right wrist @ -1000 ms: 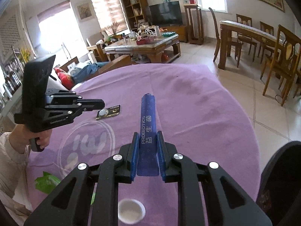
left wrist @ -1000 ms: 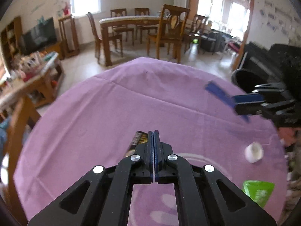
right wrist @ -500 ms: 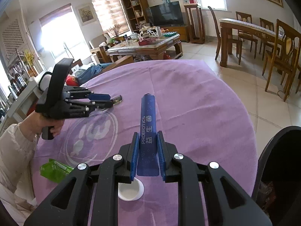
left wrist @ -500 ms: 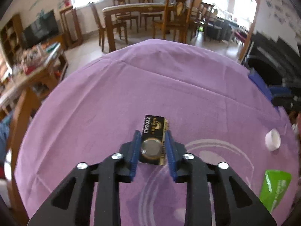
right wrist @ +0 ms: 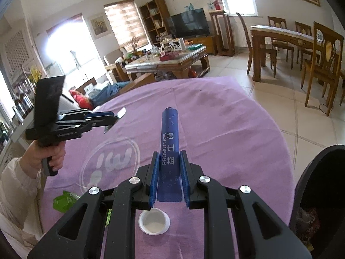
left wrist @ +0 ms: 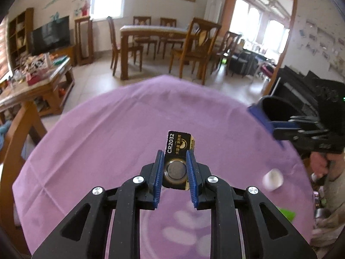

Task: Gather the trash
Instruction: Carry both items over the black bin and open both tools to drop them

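Note:
My left gripper is shut on a black CR2032 battery card and holds it above the purple tablecloth; it also shows in the right wrist view. My right gripper is shut on a blue probiotics sachet, held above the table beside the black trash bin. The sachet also shows in the left wrist view by the bin. A white cup lid and a green wrapper lie on the cloth.
The round table has its far edge toward a tiled floor. A wooden dining table with chairs stands beyond. A cluttered coffee table and a TV are farther off. The bin holds some trash.
My left gripper opened, closed on the battery card and lifted it off the cloth. My right gripper kept the sachet and stayed near the bin.

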